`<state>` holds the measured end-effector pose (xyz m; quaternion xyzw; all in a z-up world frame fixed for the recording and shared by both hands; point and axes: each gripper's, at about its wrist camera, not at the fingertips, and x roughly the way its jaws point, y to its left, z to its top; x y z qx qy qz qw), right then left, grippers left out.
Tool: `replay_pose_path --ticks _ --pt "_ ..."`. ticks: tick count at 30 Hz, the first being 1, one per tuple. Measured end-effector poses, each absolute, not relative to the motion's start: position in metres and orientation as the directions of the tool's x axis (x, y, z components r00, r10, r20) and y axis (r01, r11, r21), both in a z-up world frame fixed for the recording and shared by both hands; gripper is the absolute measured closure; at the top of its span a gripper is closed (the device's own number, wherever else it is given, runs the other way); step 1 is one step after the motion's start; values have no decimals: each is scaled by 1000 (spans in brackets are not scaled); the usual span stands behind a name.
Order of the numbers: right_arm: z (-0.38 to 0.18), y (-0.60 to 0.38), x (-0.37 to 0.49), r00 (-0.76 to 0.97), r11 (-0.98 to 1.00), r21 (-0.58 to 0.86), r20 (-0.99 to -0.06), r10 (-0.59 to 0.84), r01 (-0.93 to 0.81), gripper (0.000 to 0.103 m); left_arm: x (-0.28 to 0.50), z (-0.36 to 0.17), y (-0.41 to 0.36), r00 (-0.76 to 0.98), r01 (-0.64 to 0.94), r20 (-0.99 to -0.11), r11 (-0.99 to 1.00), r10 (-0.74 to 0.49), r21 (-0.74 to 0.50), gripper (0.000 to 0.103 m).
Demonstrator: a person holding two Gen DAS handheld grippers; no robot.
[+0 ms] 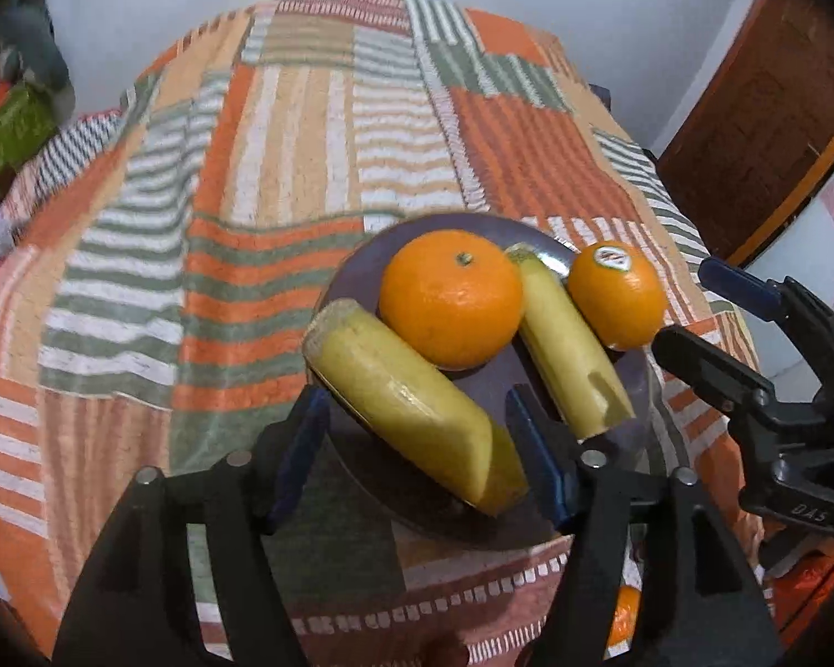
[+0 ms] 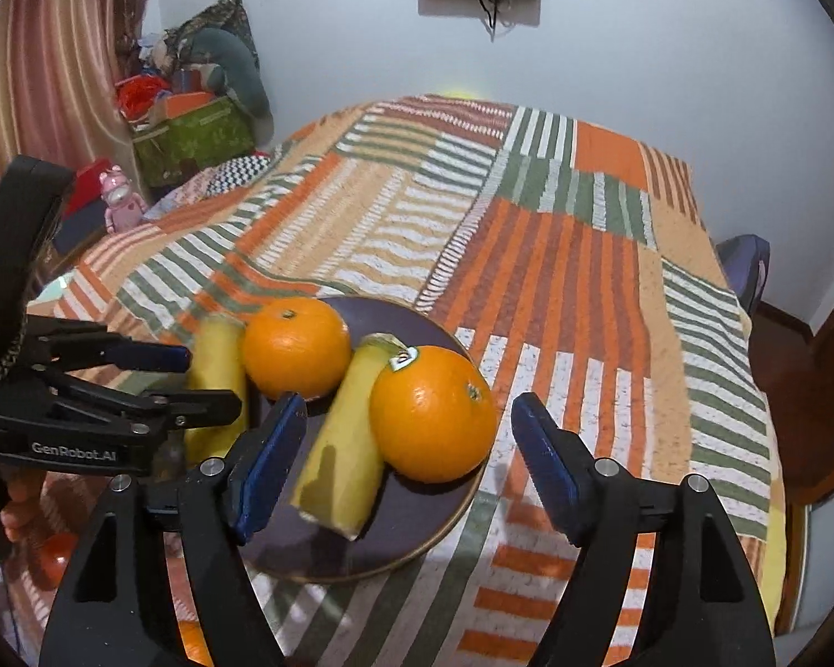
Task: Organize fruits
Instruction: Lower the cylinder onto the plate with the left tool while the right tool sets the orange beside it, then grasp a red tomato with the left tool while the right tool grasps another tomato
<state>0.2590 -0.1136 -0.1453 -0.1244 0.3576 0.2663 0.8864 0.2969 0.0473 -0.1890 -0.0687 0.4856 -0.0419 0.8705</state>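
Note:
A dark purple plate (image 1: 483, 383) (image 2: 417, 522) sits on the striped cloth near the table's front. On it lie two yellow banana pieces and two oranges. The left banana piece (image 1: 411, 406) (image 2: 217, 372) lies between the open jaws of my left gripper (image 1: 417, 450), which also shows in the right wrist view (image 2: 183, 383). A large orange (image 1: 451, 298) (image 2: 296, 347) sits mid-plate. The second banana piece (image 1: 570, 350) (image 2: 344, 456) lies beside a stickered orange (image 1: 617, 295) (image 2: 433, 412). My right gripper (image 2: 408, 461) (image 1: 689, 305) is open around that orange, not touching it.
The table is covered by an orange, green and white striped cloth (image 1: 306, 167) (image 2: 556, 255). A cluttered corner with a green box (image 2: 194, 139) and a pink toy (image 2: 119, 197) lies left. A wooden door (image 1: 767, 111) stands right. Another orange (image 1: 622, 617) shows below the table edge.

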Motion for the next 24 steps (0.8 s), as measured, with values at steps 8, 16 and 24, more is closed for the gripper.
replay_pose_path --ticks 8,16,24 --pt "-126 -123 228 620 841 -7 -678 394 -541 27 258 -147 46 607 31 -786 992 -118 -125 33" --pt "-113 -143 188 645 862 18 -656 392 -506 17 201 -121 45 683 46 -727 997 -78 -64 27" --pt "-123 -155 162 628 879 55 -679 381 -474 1 161 -137 44 678 60 -732 997 -71 -42 22"
